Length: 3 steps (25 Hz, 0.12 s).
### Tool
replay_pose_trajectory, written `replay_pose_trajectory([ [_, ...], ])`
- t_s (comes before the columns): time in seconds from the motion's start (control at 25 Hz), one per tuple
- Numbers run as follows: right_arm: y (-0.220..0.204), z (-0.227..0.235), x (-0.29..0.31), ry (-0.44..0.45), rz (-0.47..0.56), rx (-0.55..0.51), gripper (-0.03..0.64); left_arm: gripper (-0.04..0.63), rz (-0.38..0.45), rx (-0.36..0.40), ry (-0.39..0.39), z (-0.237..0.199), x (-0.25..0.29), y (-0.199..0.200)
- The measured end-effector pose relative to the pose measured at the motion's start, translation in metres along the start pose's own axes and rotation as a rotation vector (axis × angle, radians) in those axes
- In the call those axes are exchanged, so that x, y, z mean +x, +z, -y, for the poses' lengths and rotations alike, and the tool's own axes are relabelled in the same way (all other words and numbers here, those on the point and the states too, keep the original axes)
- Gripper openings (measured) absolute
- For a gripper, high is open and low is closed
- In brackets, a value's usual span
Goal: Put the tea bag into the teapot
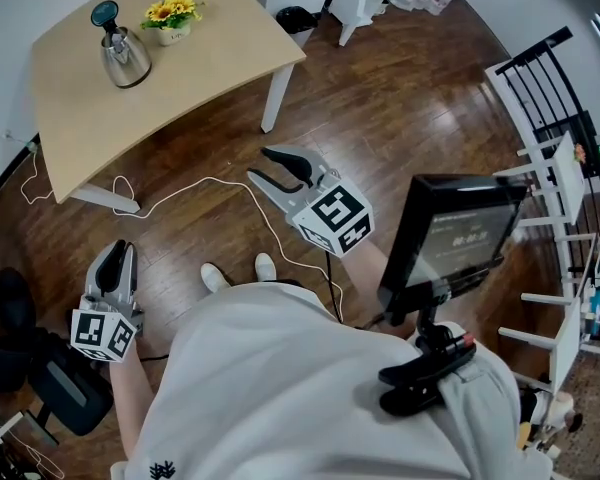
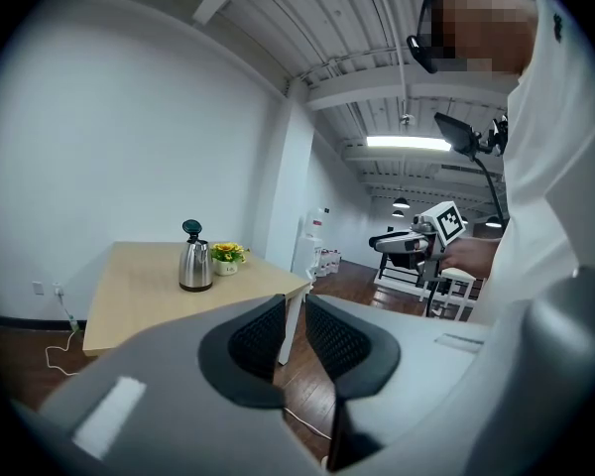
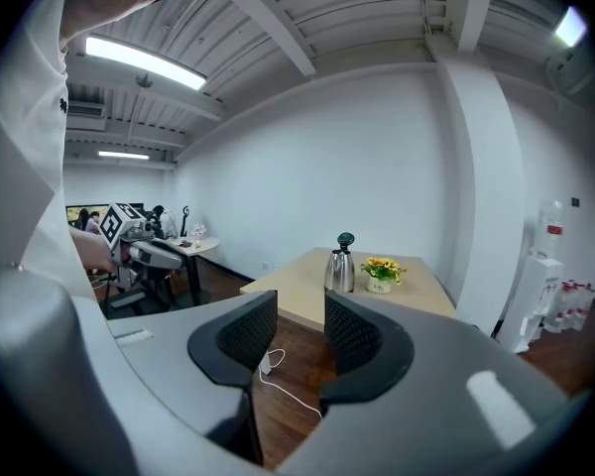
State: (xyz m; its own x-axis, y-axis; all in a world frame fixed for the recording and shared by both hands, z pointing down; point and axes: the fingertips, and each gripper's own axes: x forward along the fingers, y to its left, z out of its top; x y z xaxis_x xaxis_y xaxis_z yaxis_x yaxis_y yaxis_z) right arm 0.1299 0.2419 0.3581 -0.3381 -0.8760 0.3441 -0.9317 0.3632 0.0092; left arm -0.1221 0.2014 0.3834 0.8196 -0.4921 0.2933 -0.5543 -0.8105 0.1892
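The steel teapot (image 1: 126,56) stands at the upper left of the head view on the tabletop (image 1: 210,28), just beside a pot of yellow flowers (image 1: 172,18). Both claws hover over the wooden floor (image 1: 380,98), well apart from the teapot. The left claw (image 1: 115,251) is narrowly parted and the right claw (image 1: 261,165) wider apart, both empty.
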Motion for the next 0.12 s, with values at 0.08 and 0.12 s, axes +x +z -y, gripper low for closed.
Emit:
replay_pose_trajectory([
  [0.08, -0.0028, -0.0003, 0.0039, 0.005, -0.008, -0.006, 0.147, 0.041, 0.000, -0.002, 0.001, -0.0021, 0.0006, -0.0014],
  [0.12, -0.0041, -0.0004, 0.0058, 0.007, -0.012, -0.008, 0.147, 0.041, -0.001, -0.003, 0.002, -0.0031, 0.0011, -0.0021],
])
